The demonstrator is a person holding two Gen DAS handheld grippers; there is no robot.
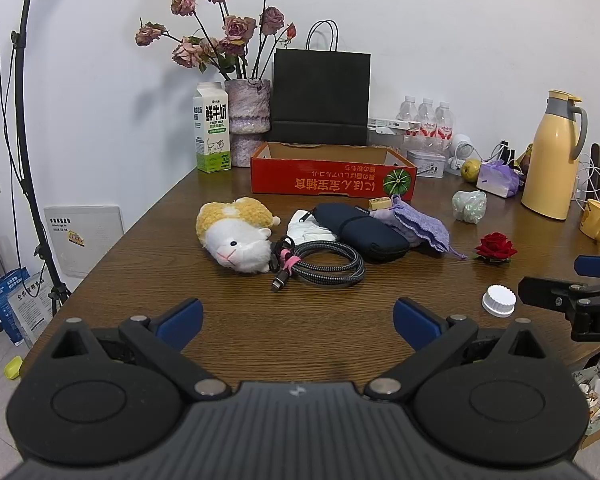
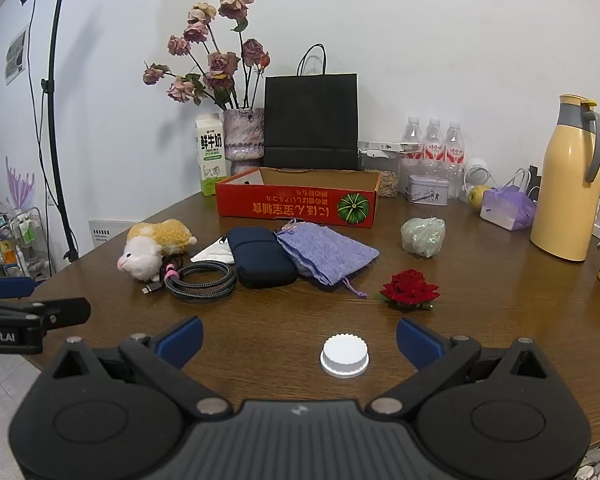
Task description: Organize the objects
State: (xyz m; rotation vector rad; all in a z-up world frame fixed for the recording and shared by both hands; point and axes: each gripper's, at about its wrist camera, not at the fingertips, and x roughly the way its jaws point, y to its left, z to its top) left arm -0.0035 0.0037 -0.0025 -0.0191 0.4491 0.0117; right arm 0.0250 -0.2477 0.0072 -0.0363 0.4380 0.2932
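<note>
A: Where are the things to organize lying?
B: They are lying in a group on the wooden table [image 2: 480, 300], in front of the red cardboard box [image 2: 296, 204]: a plush hamster [image 2: 152, 248], a coiled cable [image 2: 200, 280], a dark blue pouch [image 2: 260, 256], a purple drawstring bag [image 2: 328, 252]. A red rose [image 2: 410, 289] is lying apart, to their right.
A: And the white cap [image 2: 344, 356]?
B: It is sitting just ahead of the right gripper [image 2: 299, 342], between its 2 blue fingers, touching neither.
A: How are the jaws standing?
B: Both wide apart and holding nothing. The left gripper [image 1: 299, 322] is hovering over bare table, the cable [image 1: 320, 266] lying ahead of it, well apart.
</note>
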